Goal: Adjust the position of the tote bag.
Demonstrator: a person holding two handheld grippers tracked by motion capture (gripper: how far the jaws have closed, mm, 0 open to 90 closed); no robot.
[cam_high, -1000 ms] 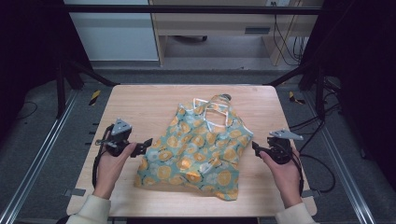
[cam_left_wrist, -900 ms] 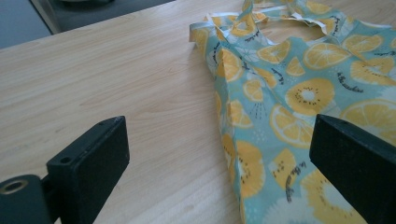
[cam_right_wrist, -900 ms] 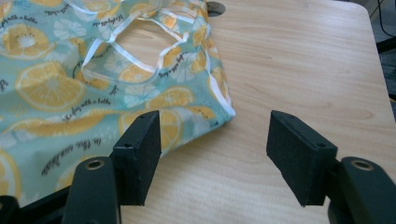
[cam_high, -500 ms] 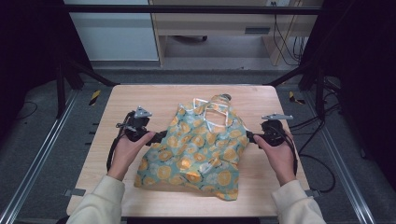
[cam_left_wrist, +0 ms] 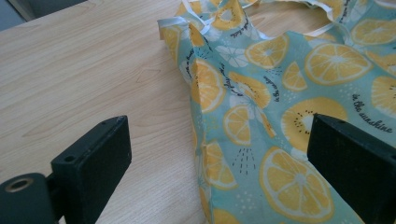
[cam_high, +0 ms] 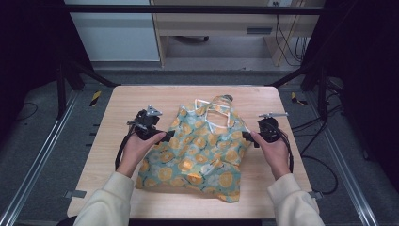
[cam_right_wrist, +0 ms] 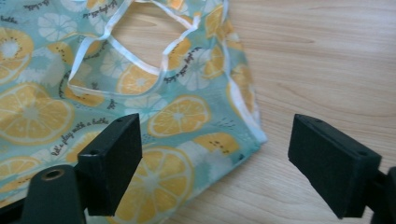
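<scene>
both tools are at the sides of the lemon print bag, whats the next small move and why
Probably ease each tool inward a little and close on the fabric. The left tool is open with the bag's side edge running between its jaws. The right tool has just been opening and straddles the bag's corner, its pads not pressing yet. Gripping both edges would likely let the person lift or spread it.

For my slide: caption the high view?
Open left tongs and right tongs flank a citrus-print bag on the table.
</scene>
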